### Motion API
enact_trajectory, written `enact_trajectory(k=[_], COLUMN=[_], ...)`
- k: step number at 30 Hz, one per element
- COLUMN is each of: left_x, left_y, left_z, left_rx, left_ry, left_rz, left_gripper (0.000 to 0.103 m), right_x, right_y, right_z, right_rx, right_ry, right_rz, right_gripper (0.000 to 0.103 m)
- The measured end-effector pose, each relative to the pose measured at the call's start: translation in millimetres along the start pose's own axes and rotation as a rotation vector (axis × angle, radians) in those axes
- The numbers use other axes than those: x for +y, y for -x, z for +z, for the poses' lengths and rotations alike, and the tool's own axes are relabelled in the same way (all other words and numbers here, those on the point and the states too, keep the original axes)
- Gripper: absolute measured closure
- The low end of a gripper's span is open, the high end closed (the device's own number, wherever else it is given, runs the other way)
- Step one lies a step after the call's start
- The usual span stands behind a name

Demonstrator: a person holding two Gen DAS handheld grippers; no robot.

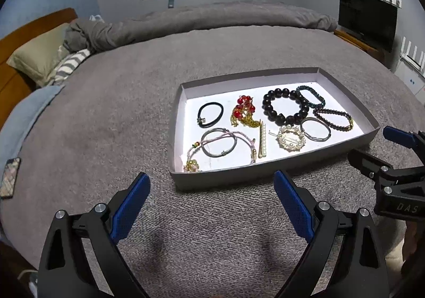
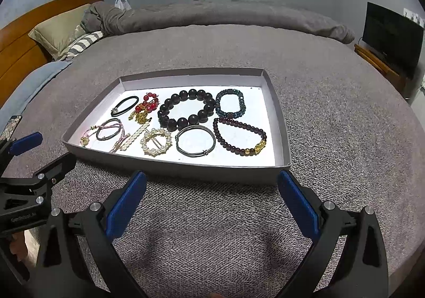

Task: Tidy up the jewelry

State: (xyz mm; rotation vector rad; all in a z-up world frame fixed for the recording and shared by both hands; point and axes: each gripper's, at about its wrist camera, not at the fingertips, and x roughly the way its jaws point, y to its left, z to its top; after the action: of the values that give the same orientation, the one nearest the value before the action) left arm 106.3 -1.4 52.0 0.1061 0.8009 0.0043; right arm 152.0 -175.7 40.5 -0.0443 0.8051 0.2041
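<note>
With every piece already lying in the shallow grey tray (image 2: 148, 165) on the bed (image 2: 332, 117), both the left hand-held gripper (image 1: 211, 193) and right hand-held gripper (image 2: 212, 191) hovered released and empty before it, suggesting sorting was done or any regrouping needed a fresh reach into the tray.

Raised letters "DAS" readable on the black body of the right gripper (image 1: 398, 154), seen at the right edge of the left wrist view, right of the grey tray (image 1: 212, 178). Small pale lettering on the left gripper (image 2: 39, 154), left of that tray in the right wrist view, too blurred to read with certainty.
</note>
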Motion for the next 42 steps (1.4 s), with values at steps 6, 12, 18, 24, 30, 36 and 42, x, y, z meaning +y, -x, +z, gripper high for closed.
enact_trajectory(k=[6, 12, 18, 24, 30, 36, 42], left_x=[-0.5, -2.9, -3.4, -3.8, -3.9, -4.1, -4.1], left_y=[-1.7, -1.7, -1.7, -1.6, -1.5, -1.1, -0.8], left_z=[-1.0, -1.9, -2.3, -2.6, -3.1, -3.2, -3.3], left_rx=[0.006, 0.006, 0.006, 0.008, 0.009, 0.009, 0.009], left_ry=[-0.003, -0.007, -0.006, -0.009, -0.008, -0.008, -0.009], left_rz=[-0.003, -0.007, -0.005, -0.007, -0.007, -0.009, -0.006], left_gripper=[0.007, 0.007, 0.007, 0.007, 0.007, 0.007, 0.007], right_x=[0.8, -0.2, -0.9, -1.0, -1.2, -1.0, -0.8], right_y=[-0.9, 0.2, 1.9, 1.9, 2.7, 3.0, 3.3], right_z=[-1.1, -1.6, -1.6, -1.6, -1.8, -1.9, -1.9], right_rx=[0.006, 0.002, 0.0, 0.0, 0.0, -0.001, -0.001], right_ry=[0.0, -0.002, -0.006, -0.006, -0.007, -0.006, -0.005], right_rz=[0.0, -0.002, -0.003, -0.004, -0.004, -0.004, -0.005], right_gripper=[0.005, 0.005, 0.005, 0.005, 0.005, 0.005, 0.005])
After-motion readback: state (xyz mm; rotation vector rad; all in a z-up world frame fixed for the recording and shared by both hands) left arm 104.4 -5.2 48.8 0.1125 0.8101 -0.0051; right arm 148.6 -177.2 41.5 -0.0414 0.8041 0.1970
